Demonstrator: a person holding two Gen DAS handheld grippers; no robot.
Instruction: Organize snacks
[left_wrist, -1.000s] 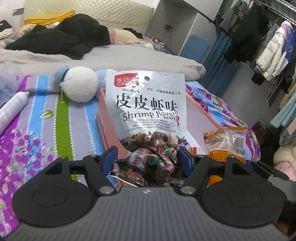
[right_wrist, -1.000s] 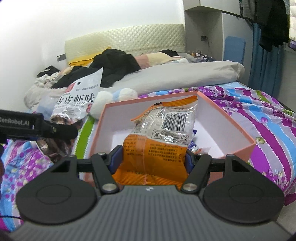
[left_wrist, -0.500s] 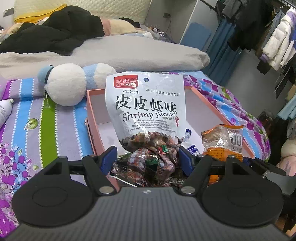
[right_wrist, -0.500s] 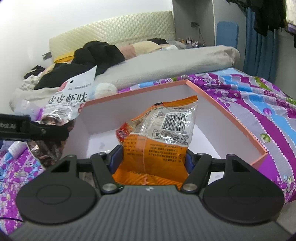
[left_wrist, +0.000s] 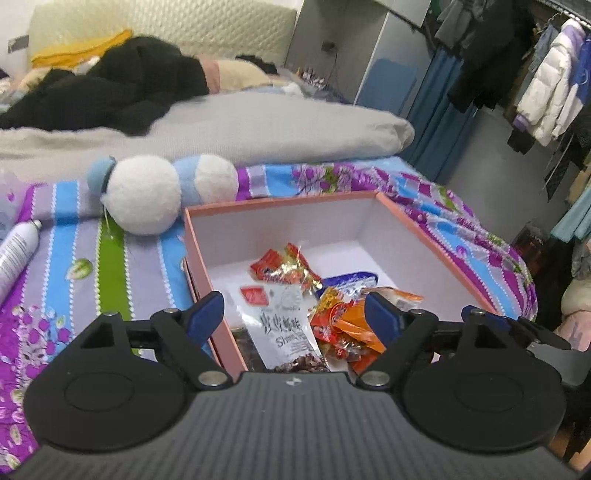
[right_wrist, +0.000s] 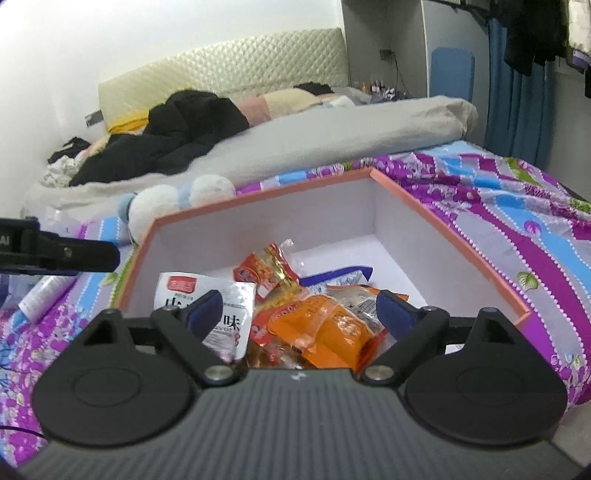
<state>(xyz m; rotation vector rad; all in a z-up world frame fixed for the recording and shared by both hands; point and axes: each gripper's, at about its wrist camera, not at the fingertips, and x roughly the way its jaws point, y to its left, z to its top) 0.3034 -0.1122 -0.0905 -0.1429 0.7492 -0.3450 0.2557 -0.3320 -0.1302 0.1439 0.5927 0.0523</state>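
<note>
A pink box (left_wrist: 280, 205) (right_wrist: 443, 225) with white inner walls sits on the flowered bedspread. Inside it lie the white shrimp-flavour bag (left_wrist: 288, 328) (right_wrist: 221, 314), the orange packet (left_wrist: 354, 325) (right_wrist: 325, 328), a red-and-gold snack (left_wrist: 284, 267) (right_wrist: 266, 269) and a blue-edged packet (left_wrist: 351, 280) (right_wrist: 340, 275). My left gripper (left_wrist: 294, 314) hangs over the box's near edge, jaws opening, pads clear of the bag below. Over the box's near side my right gripper (right_wrist: 301, 314) is opening too, its pads off the orange packet. The left gripper's side shows as a black bar (right_wrist: 59, 251).
A white and blue plush toy (left_wrist: 147, 195) (right_wrist: 162, 206) lies behind the box's left corner. A white spray can (left_wrist: 16, 254) rests at the far left. A grey duvet (left_wrist: 221, 125) and dark clothes (left_wrist: 110, 88) cover the bed's far part. Coats (left_wrist: 546, 92) hang right.
Both grippers have let go: the shrimp-flavour bag and the orange packet dropped from between the pads into the box. Both sets of jaws stand wider, and both views have shifted further over the box.
</note>
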